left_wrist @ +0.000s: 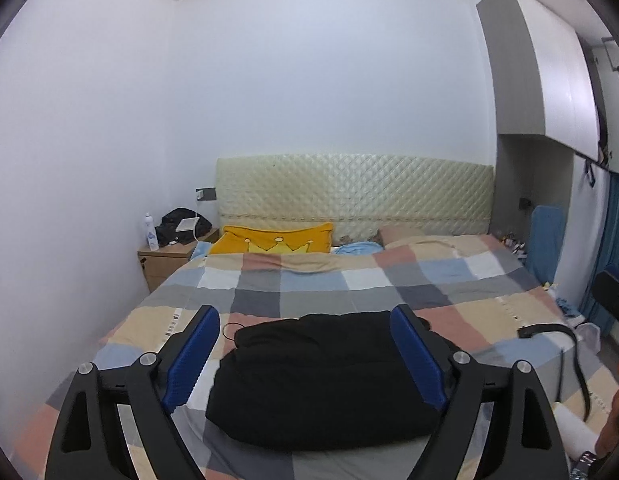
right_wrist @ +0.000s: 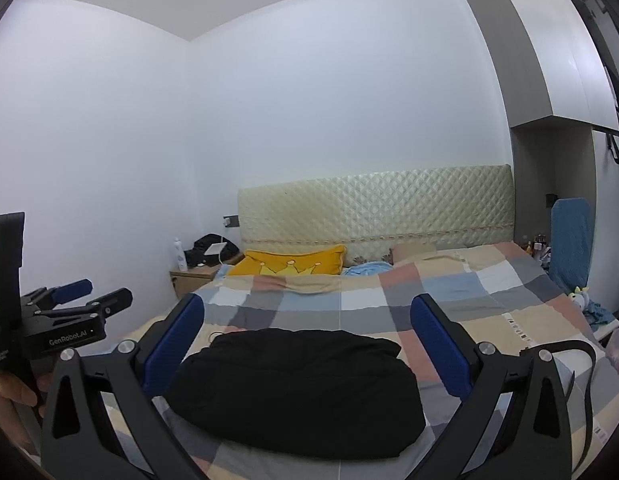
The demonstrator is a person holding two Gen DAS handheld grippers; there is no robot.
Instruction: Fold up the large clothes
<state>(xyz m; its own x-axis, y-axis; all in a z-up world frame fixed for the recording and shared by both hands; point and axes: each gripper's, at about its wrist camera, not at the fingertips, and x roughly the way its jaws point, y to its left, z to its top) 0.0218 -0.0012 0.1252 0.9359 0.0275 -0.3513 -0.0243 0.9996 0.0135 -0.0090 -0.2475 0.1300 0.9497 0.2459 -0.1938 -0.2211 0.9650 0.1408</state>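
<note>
We are holding the left gripper and the right gripper above the near end of the bed, both with jaws spread wide and nothing between them; we judge this leaves the bundle undisturbed. Beyond the fingertips, the black garment is lying folded into a thick packet on the checked cover, its long axis running left to right across the bed. Farther off, a yellow pillow is sitting by the headboard.
</note>
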